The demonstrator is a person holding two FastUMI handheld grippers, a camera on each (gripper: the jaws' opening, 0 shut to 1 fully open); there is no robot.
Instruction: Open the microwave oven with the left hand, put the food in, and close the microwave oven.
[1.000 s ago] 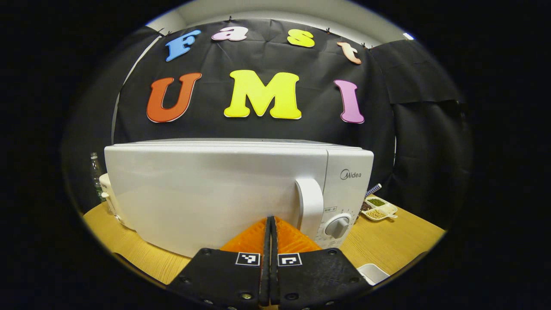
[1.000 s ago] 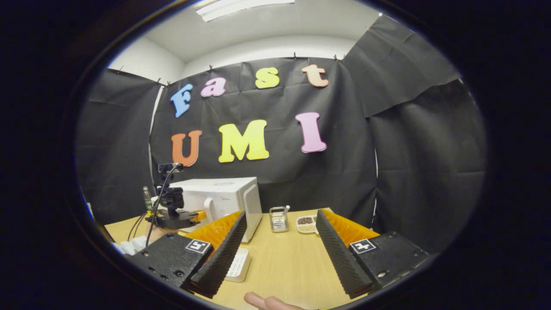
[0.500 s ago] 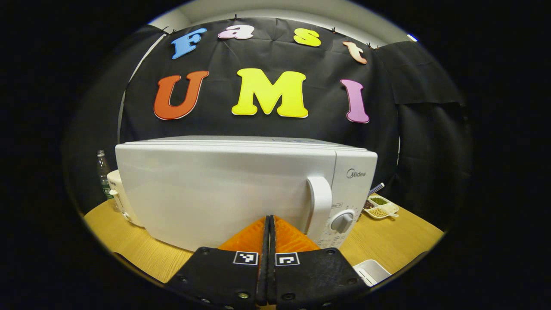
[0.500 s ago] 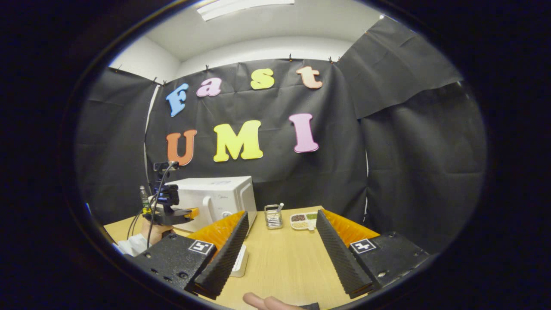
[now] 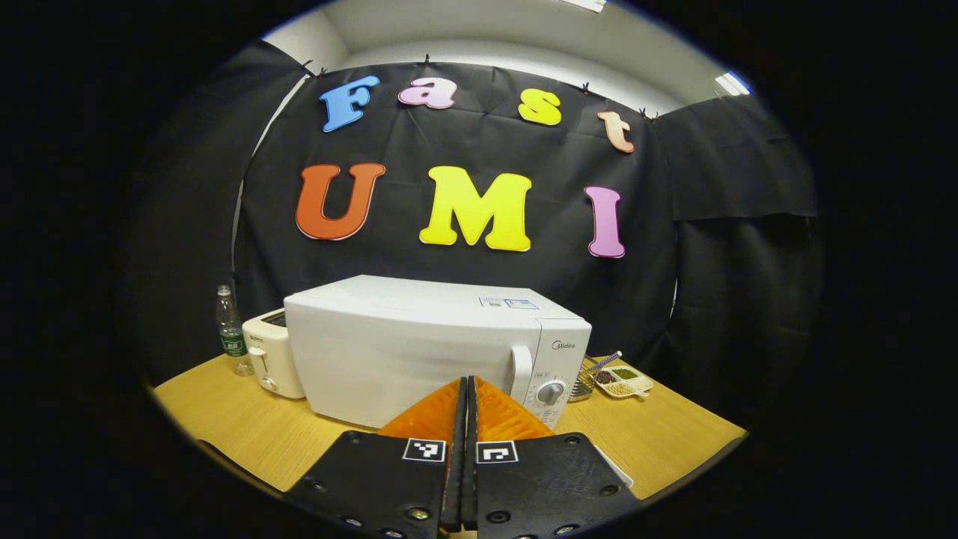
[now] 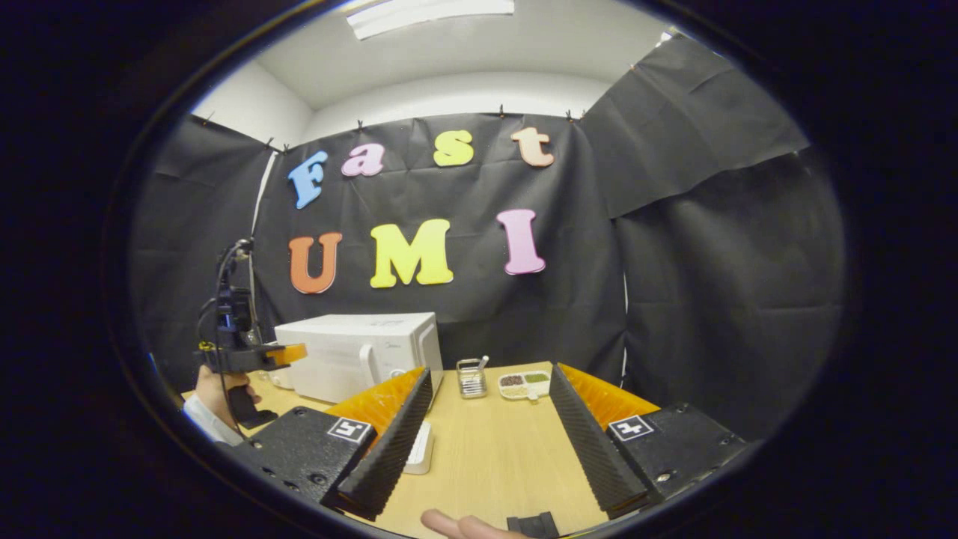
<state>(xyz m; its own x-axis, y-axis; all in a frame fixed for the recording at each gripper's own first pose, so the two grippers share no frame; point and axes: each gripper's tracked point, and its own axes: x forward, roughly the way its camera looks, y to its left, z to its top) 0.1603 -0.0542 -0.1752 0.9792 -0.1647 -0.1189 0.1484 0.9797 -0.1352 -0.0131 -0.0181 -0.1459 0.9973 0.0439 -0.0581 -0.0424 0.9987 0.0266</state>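
Observation:
The white microwave stands on the wooden table with its door closed. Its handle and dial are at its right. My left gripper is shut with nothing in it and points at the door from well back. In the right gripper view, a hand holds the left gripper up in front of the microwave. My right gripper is open and empty over the table. A white rectangular dish lies beside its left finger; its contents are hidden.
A white toaster and a plastic bottle stand left of the microwave. To its right are a wire holder and a divided dish of beans. A fingertip shows at the bottom edge.
My left gripper has pulled back and up from the microwave, which now looks smaller and farther away. The door stays closed. The right gripper has hardly moved.

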